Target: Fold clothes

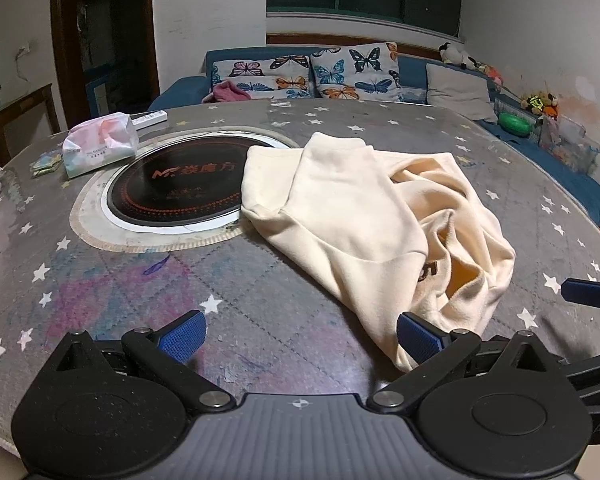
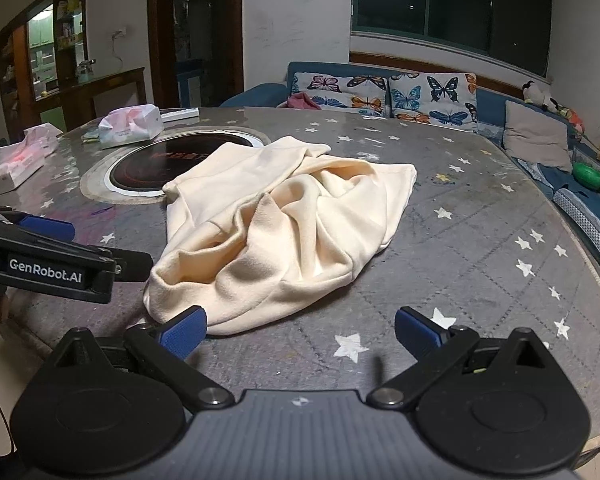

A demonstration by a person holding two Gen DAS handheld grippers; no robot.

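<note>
The cream garment (image 1: 364, 216) lies crumpled on the desk (image 1: 260, 288), beside the round hob (image 1: 180, 184). Both the left gripper (image 1: 300, 332) and right gripper (image 2: 300, 330) hover before it, jaws apart, empty. Folding seems unstarted; next likely requires gripping its near hem.

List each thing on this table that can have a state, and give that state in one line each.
Cream garment: crumpled, unfolded, partly over the cooktop's edge.
Left gripper: open, empty.
Right gripper: open, empty.
Round cooktop: unlit.
Tissue pack: opened.
</note>
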